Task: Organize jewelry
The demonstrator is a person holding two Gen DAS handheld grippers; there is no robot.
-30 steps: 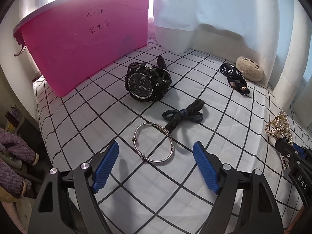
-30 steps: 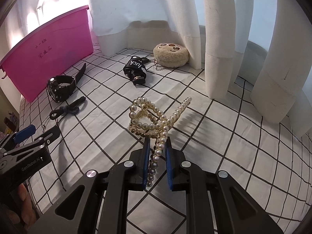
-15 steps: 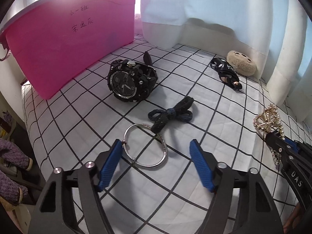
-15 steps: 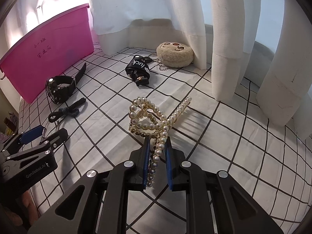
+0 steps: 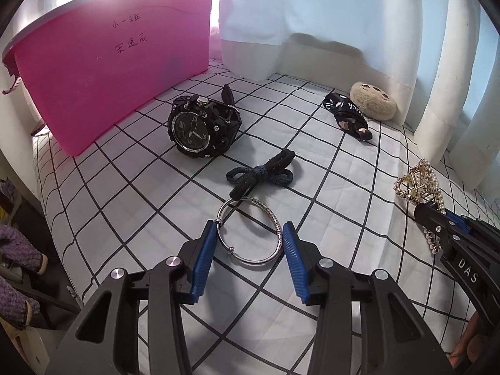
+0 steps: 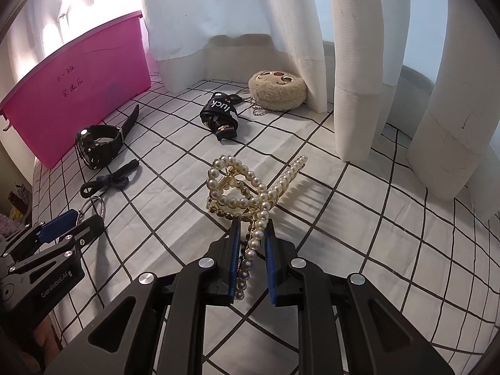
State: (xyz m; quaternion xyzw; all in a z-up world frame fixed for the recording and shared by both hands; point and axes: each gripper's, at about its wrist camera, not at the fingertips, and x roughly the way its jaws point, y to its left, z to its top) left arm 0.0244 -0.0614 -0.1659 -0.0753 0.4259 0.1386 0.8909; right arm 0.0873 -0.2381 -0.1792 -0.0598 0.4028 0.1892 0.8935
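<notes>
My left gripper (image 5: 250, 234) has its blue pads on both sides of a silver bangle (image 5: 275, 218) that lies on the checked cloth; the pads touch or nearly touch its rim. The bangle also shows in the right wrist view (image 6: 101, 206). My right gripper (image 6: 252, 234) is shut on the tail of a pearl hair claw (image 6: 240, 187), also seen in the left wrist view (image 5: 418, 184). A black watch (image 5: 200, 131) and a dark blue hair tie (image 5: 262, 176) lie beyond the bangle. A pink bin (image 5: 103, 72) stands at the back left.
A black printed strap (image 5: 347, 115) and a beige plush pouch (image 5: 373, 101) lie at the back right by white curtains (image 6: 353, 62). The checked cloth (image 5: 125, 206) drops off at the left edge. The right gripper's body (image 5: 462, 250) sits close to my left one.
My left gripper has moved forward over the bangle and narrowed from wide open to close around it. The right gripper stays shut on the pearl claw, barely moved.
</notes>
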